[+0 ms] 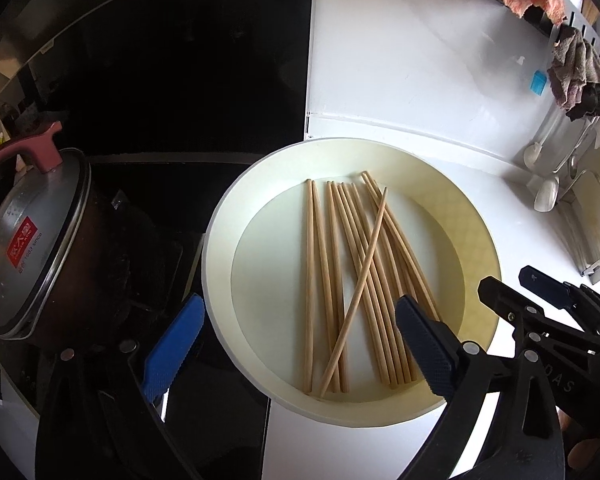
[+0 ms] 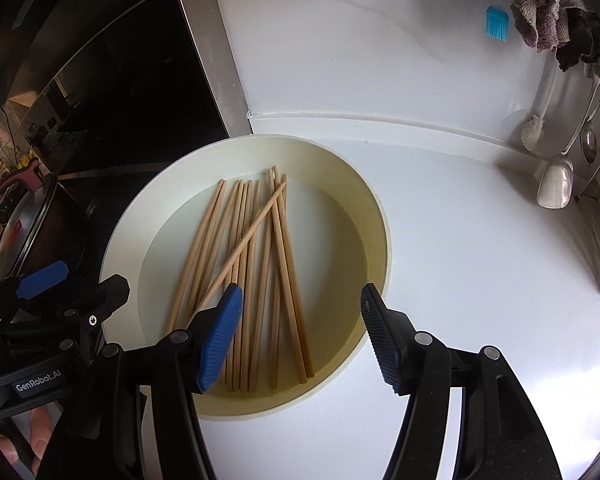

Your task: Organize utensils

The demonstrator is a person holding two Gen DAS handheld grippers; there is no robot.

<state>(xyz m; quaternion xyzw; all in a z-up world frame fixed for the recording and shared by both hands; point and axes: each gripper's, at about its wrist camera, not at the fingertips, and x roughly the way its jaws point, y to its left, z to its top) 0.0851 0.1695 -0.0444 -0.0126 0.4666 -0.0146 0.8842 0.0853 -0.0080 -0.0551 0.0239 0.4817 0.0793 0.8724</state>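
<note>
Blue pads: each hand-held gripper has 2 black fingers with blue pads on them.
Left hand-held gripper [image 1: 296,340]: its fingers stand very wide apart, over the near side of the bowl, and hold nothing.
Right hand-held gripper [image 2: 300,334]: its fingers are partly open, over the near ends of the sticks, and hold nothing.
Chopsticks [image 1: 332,280]: a bunch of light wooden sticks lies flat in the bowl, mostly side by side. 1 stick lies slanted across the others.
Bowl [image 1: 380,152]: wide, round and cream, sitting on the tabletop.
Tabletop [image 2: 460,240]: white and shiny.
Pot [image 1: 40,248]: dark, with a silver lid and a red knob, left of the bowl on a black stove.
Far right: cloths hang near the wall, and a white spoon [image 2: 554,188] rests near them.
</note>
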